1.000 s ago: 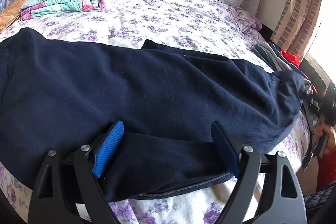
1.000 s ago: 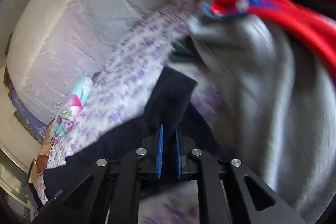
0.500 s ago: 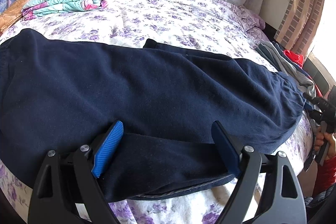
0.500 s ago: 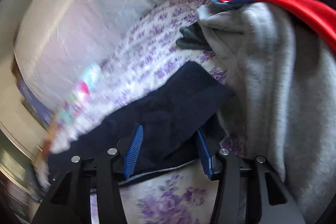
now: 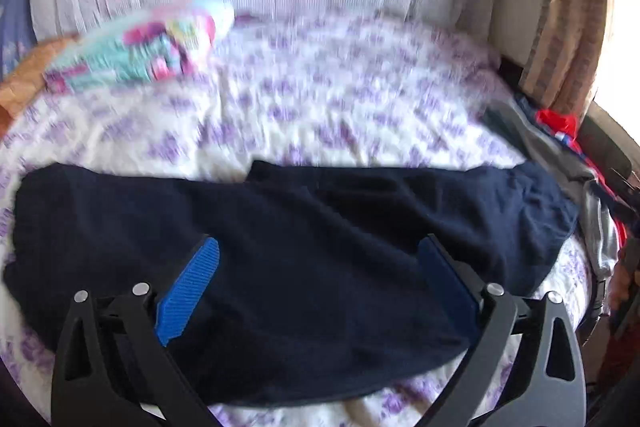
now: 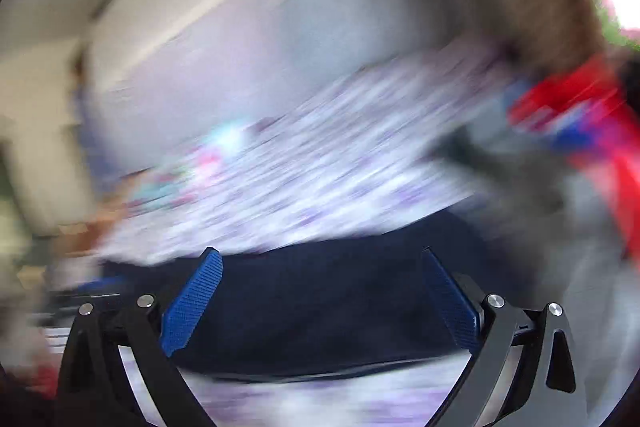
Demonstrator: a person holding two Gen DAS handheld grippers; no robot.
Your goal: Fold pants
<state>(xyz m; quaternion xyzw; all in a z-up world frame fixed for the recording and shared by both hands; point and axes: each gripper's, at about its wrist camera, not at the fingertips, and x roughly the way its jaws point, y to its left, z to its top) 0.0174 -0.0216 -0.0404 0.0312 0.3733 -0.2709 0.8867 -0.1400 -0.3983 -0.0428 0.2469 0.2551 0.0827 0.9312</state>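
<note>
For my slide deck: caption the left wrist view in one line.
Open left gripper poised over navy pants lying across a floral bedspread.

A folded floral blanket (image 5: 140, 55) lies on the purple-flowered bedsheet (image 5: 340, 99), with seemingly grey and red clothes (image 5: 560, 131) piled nearby.

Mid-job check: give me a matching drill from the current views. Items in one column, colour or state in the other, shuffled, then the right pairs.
Items:
1. pants
2. folded blanket
3. left hand-held gripper
4. bedsheet

Descriptions:
A. white with purple flowers
B. open, nothing pinched
C. navy, spread flat on the bed
D. teal and pink, near the headboard

Pairs: 1-C, 2-D, 3-B, 4-A
</note>
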